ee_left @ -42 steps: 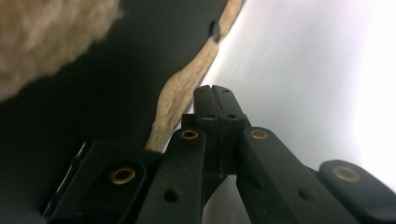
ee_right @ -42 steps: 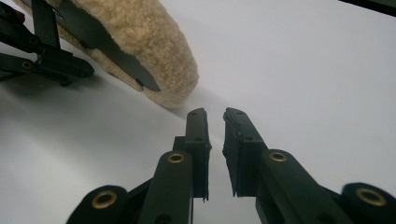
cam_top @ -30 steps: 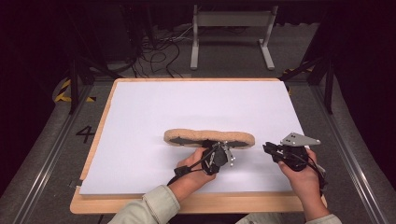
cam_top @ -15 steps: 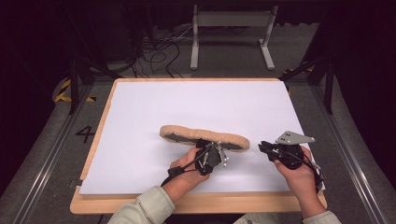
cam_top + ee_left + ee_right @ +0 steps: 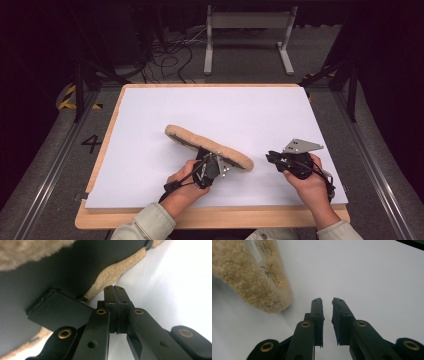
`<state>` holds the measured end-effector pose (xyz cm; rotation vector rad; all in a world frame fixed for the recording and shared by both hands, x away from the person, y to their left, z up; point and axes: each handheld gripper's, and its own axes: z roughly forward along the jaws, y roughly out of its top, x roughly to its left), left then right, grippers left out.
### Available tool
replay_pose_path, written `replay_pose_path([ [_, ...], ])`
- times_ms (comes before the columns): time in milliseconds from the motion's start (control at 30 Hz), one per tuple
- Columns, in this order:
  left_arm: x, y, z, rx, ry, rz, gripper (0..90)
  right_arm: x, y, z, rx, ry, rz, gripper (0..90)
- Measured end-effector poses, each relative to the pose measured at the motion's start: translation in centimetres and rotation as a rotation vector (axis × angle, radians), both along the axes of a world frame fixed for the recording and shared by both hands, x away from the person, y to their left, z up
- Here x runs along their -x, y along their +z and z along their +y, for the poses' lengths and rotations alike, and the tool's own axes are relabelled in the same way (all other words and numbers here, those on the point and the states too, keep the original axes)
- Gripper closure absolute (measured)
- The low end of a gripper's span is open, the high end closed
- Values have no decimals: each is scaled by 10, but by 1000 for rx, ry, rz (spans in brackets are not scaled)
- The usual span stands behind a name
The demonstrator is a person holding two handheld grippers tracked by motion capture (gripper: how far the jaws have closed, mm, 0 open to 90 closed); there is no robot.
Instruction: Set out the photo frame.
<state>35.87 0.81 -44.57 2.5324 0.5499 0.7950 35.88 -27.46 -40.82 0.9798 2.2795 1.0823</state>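
Insole point(image 5: 209, 146) lies slanted on the sheet point(image 5: 150, 115), its near edge just ahead of the left gripper point(image 5: 216, 161), whose jaws are pressed together on nothing (fleece edge beside them, dark underside lifted above). Right gripper point(image 5: 270, 157) hovers just off the insole's tip, jaws slightly parted and empty. With no real grip, the insole could slide or flop off the left gripper's tips.

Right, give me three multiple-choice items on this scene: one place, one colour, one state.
1. The fleecy insole lies: A on the floor; B on the white sheet; C on a shelf.
2. Its fleece is: A tan; B blue; C red.
3. The right gripper has its fingers: A clamped on the insole; B holding a pen; C slightly apart, empty.
Answers: B, the sheet lies under it; A, tan pile shows; C, a bare gap shows between them.
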Motion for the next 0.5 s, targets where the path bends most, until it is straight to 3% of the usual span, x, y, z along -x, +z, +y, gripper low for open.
replay_pose_path([
  [67, 1, 1, 5, 38, -5, 39, 884, -1, -1, 6, 2, 16, 2, 791],
  [133, 2, 3, 11, 63, -32, 53, 841, -2, -2, 12, 7, 37, 3, 791],
  [200, 6, 3, 18, 116, -44, 94, 826, -2, -3, 16, 11, 50, 5, 795],
  [233, 6, 3, 18, 116, -44, 94, 821, -2, -3, 16, 11, 50, 5, 795],
  [300, 8, 8, 30, 178, -73, 118, 817, -4, -6, 24, 25, 75, 14, 842],
  [400, 10, 14, 44, 244, -67, 149, 818, -5, -9, 31, 65, 95, 4, 870],
  [433, 10, 14, 44, 244, -67, 149, 818, -5, -9, 31, 65, 95, 4, 870],
  [467, 11, 18, 54, 288, -58, 164, 818, -6, -11, 36, 78, 108, 4, 874],
  [500, 11, 19, 57, 304, -53, 167, 818, -6, -12, 39, 79, 120, 5, 876],
])
